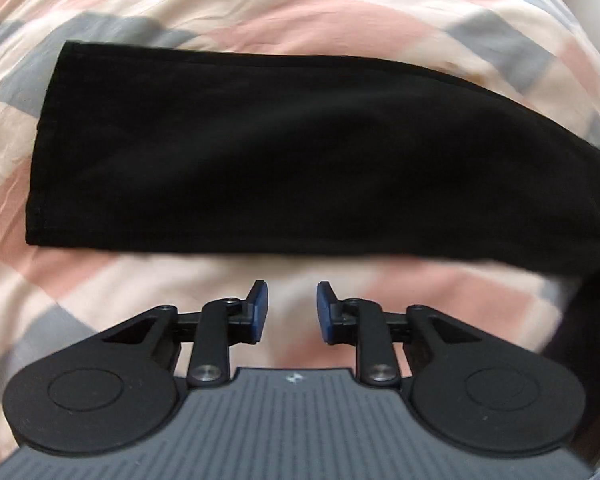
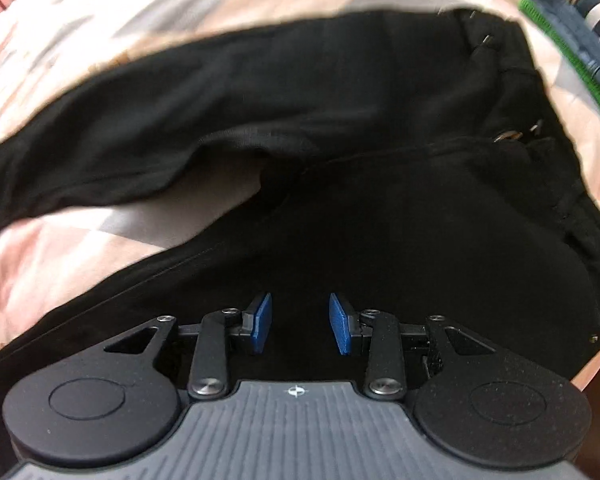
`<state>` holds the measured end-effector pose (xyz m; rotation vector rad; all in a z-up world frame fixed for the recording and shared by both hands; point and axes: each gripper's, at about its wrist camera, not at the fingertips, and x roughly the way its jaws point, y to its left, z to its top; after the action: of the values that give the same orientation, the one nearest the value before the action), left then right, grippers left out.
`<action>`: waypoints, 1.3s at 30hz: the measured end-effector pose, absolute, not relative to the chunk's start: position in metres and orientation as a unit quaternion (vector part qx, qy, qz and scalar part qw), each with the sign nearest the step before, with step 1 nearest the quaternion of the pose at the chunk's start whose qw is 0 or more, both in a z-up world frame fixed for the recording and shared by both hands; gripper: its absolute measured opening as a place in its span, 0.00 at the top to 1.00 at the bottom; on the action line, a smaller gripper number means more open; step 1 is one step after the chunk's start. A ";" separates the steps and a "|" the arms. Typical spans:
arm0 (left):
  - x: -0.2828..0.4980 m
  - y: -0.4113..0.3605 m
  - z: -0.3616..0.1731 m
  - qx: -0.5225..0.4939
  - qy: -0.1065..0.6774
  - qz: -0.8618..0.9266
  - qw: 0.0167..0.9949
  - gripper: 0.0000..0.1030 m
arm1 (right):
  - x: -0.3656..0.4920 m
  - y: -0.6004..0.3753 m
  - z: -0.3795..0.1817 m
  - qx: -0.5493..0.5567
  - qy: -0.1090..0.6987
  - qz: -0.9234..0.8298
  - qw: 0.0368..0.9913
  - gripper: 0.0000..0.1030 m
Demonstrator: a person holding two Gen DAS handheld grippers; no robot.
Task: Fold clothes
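Both sets of jaws stand parted and empty: the left gripper (image 1: 292,308) hangs over bare sheet just short of a trouser leg, the right gripper (image 2: 300,324) over the seat of the black trousers (image 2: 340,128). The trousers lie spread, legs splayed apart, on a bed's pink, cream and grey checked sheet (image 1: 340,12). A clean fold likely means pinching hem and waistband together. Stacked clothes (image 2: 580,12) sit beyond.
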<state>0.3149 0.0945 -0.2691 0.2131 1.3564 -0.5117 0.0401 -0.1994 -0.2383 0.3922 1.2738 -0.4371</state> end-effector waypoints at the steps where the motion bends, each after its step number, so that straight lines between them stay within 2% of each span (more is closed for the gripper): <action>1: 0.303 0.091 -0.263 0.104 0.617 -0.241 0.742 0.77 | 0.036 -0.205 -0.234 0.170 0.586 -0.203 0.766 0.60; 3: 0.278 0.084 -0.252 0.116 0.614 -0.253 0.739 0.76 | 0.038 -0.215 -0.229 0.155 0.589 -0.208 0.766 0.56; 4: 0.265 0.081 -0.249 0.122 0.614 -0.257 0.736 0.72 | 0.042 -0.214 -0.227 0.150 0.591 -0.212 0.764 0.51; 6: 0.237 0.076 -0.246 0.127 0.617 -0.259 0.732 0.68 | 0.045 -0.214 -0.236 0.139 0.612 -0.219 0.747 0.47; 9: 0.196 0.075 -0.254 0.123 0.631 -0.248 0.724 0.68 | 0.045 -0.216 -0.254 0.116 0.640 -0.208 0.731 0.46; 11: 0.171 0.075 -0.266 0.126 0.641 -0.230 0.722 0.68 | 0.038 -0.216 -0.260 0.100 0.650 -0.193 0.729 0.41; 12: 0.158 0.076 -0.271 0.136 0.644 -0.216 0.721 0.68 | 0.034 -0.216 -0.259 0.092 0.651 -0.183 0.731 0.36; 15: 0.129 0.080 -0.272 0.139 0.638 -0.173 0.738 0.68 | 0.019 -0.216 -0.246 0.072 0.634 -0.153 0.754 0.35; 29: 0.018 0.067 -0.163 0.060 0.561 -0.097 0.820 0.52 | -0.073 -0.239 -0.155 0.035 0.551 -0.065 0.831 0.13; 34: -0.026 0.067 -0.126 0.051 0.532 -0.077 0.842 0.40 | -0.100 -0.246 -0.131 0.023 0.532 -0.055 0.844 0.07; 39: -0.063 0.072 -0.105 0.041 0.522 -0.054 0.850 0.40 | -0.123 -0.247 -0.113 0.011 0.520 -0.044 0.853 0.03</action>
<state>-0.0633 0.0719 -0.1055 0.0859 1.0998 -0.1143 -0.1232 -0.2467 -0.1131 0.0221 1.0952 -0.0931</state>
